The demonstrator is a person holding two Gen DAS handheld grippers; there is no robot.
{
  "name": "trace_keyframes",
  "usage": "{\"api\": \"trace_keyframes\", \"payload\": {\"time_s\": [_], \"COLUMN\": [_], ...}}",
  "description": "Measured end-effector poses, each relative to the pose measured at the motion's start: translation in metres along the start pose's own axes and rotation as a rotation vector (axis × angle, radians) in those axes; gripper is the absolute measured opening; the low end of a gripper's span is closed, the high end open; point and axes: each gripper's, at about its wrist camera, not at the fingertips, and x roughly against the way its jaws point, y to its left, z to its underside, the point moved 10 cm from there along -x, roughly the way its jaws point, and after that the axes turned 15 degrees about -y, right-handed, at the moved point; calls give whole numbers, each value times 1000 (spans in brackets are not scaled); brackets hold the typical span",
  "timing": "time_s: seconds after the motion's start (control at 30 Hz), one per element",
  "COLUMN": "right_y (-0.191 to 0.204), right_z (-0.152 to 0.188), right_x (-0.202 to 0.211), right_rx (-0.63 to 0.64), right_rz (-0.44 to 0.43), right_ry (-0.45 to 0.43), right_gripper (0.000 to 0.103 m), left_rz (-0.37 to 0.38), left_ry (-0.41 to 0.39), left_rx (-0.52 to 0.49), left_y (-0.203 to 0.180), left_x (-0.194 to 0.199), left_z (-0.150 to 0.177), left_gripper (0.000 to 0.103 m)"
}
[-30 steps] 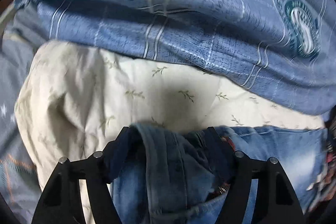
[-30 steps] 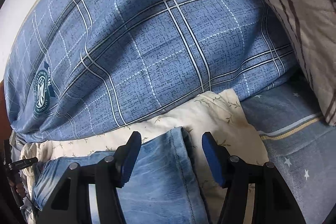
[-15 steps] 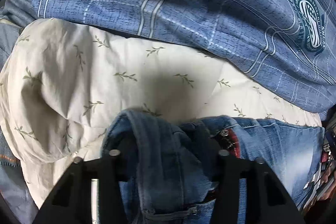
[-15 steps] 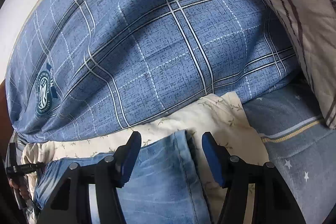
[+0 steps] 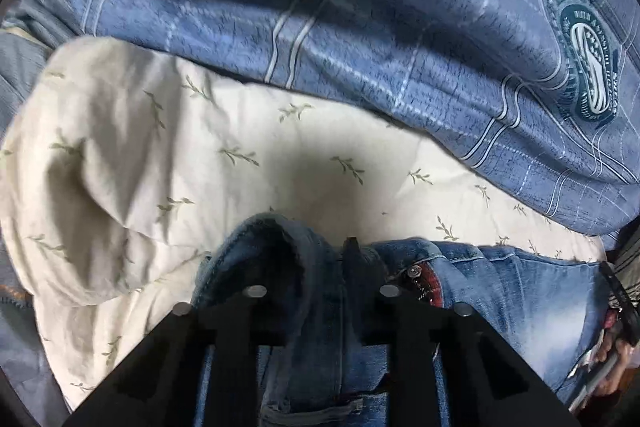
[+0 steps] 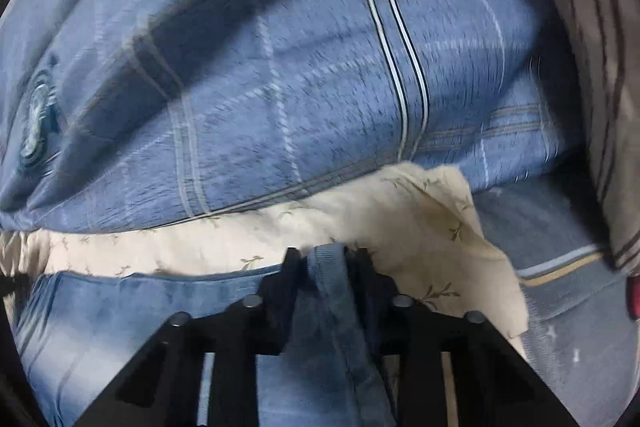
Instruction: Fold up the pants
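Blue jeans (image 5: 500, 291) lie across a cream leaf-print cloth (image 5: 200, 167) on a bed. In the left wrist view my left gripper (image 5: 316, 259) has a bunched fold of the waistband between its fingers. Its jaws are closing and press on the denim, which hides most of both pads. A button and a red inner label show just to the right. In the right wrist view my right gripper (image 6: 326, 259) is closing on a narrow fold at the far edge of the jeans (image 6: 120, 307), with both fingers tight against it.
A thick blue plaid duvet (image 5: 360, 27) (image 6: 280, 87) rises just behind the cream cloth (image 6: 420, 219). A grey striped quilt (image 6: 580, 27) stands at the right above a blue star-print sheet (image 6: 560, 307). A hand (image 5: 614, 367) shows at the right edge of the left wrist view.
Both pairs of jaws have closed from wide apart onto the denim. The left gripper has come in lower over the waistband. The right view has shifted and is blurred.
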Motion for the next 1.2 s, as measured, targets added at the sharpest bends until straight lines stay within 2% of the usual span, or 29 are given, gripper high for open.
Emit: {"api": "trace_keyframes", "payload": {"time_s": [0.13, 0.17, 0.3, 0.43, 0.6, 0.73, 0.9, 1.0, 1.07, 1.2], "right_y": [8, 10, 14, 10, -5, -22, -40, -55, -62, -72], "right_z": [-13, -15, -15, -6, 17, 42, 87, 125, 150, 200], "right_x": [37, 48, 87, 133, 187, 227, 264, 268, 266, 257], "right_rx": [28, 40, 41, 18, -28, -90, -119, -156, -184, -252], "right_rz": [-22, -23, -32, -31, -34, -57, -60, -64, -78, -123], "right_ry": [-72, -87, -129, -174, -220, -231, -215, -167, -119, 46], "right_gripper": [22, 22, 22, 21, 21, 21, 21, 21, 22, 26], "left_rz": [4, 26, 73, 109, 166, 195, 155, 138, 116, 72], "left_ry": [-93, -126, -196, -249, -333, -367, -330, -260, -196, -70], "left_rx": [-29, -27, -20, -22, -41, -41, -61, -73, -65, -41], "left_y": [-10, -15, -27, -23, -21, -9, 13, 27, 39, 58], "left_x": [28, 41, 85, 150, 233, 279, 300, 292, 278, 259], "left_z": [-7, -10, -19, -14, 13, 55, 127, 175, 203, 244], "left_gripper": [13, 6, 6, 6, 7, 7, 7, 7, 8, 10]}}
